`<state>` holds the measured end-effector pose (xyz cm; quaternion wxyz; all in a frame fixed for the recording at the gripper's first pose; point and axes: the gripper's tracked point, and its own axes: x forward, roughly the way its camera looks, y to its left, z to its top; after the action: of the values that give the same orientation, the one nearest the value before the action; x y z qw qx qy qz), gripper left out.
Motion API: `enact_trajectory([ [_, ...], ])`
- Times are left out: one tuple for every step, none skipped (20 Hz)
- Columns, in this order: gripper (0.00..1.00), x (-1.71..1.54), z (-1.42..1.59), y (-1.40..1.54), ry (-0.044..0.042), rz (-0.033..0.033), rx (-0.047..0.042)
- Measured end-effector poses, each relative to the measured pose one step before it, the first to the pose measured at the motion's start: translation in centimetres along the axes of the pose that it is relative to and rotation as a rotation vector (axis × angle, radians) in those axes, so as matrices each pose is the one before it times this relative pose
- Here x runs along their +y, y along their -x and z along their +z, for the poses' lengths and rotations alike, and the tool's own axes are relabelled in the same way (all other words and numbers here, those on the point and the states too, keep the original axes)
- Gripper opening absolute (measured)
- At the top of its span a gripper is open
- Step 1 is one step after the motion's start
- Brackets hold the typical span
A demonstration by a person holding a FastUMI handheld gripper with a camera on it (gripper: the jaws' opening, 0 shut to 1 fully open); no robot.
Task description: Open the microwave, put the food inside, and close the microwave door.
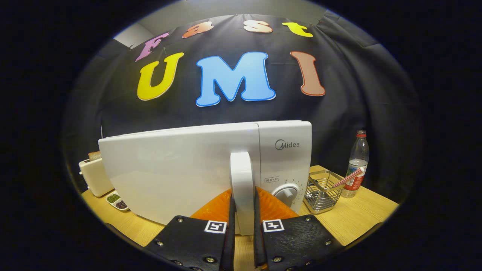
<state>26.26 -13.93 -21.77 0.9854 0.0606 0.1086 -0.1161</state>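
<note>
Item: microwave [180,169], white, glossy, box-shaped with rounded edges, standing on a light wooden table [361,218] against the black cloth wall. Its broad, smooth door panel takes up the left part of the front; the narrower control panel on the right carries a logo, small printed markings and a round white dial [287,195]. A tall, upright, rounded white door handle [241,188] stands out from the door's right edge, beside the seam with the control panel. Gripper [243,222]: closed on the door handle, one finger pressed to each side of the handle's lower half, so the microwave sits directly ahead of and against the fingers. Each finger mount is a dark plate with screws and a square black-and-white marker. Surroundings: a square metal wire basket [320,192] just right of the microwave, holding a red-and-white checked stick that leans outward; beyond it a clear plastic bottle [357,165] with a red cap and red label. Left of the microwave, a cream toaster [94,177] with bread in its slot, and near it a small white divided dish [117,200] of green and dark grains.
</note>
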Motion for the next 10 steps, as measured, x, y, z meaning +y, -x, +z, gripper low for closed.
enact_trajectory([
  [0.21, 0.027, -0.089, 0.210, -0.01584, -0.00011, -0.00094],
  [0.20, -0.008, 0.149, 0.006, -0.01243, -0.00589, -0.00778],
  [0.12, 0.088, -0.157, 0.169, 0.00244, -0.00013, 0.00775],
  [0.11, 0.078, 0.139, 0.038, -0.00090, 0.00257, -0.00151],
  [0.12, -0.001, -0.092, 0.128, -0.00813, 0.00641, 0.00621],
  [0.11, 0.051, -0.034, 0.640, -0.01173, -0.00152, -0.00001],
  [0.12, 0.083, -0.259, 0.864, 0.01942, -0.00858, -0.00712],
  [0.11, 0.103, -0.023, 1.239, 0.03502, -0.00431, -0.00152],
  [0.12, 0.272, -0.329, 1.174, 0.01236, -0.00078, -0.00666],
  [0.12, 0.326, -0.110, 1.280, 0.01466, 0.00683, -0.00002],
])
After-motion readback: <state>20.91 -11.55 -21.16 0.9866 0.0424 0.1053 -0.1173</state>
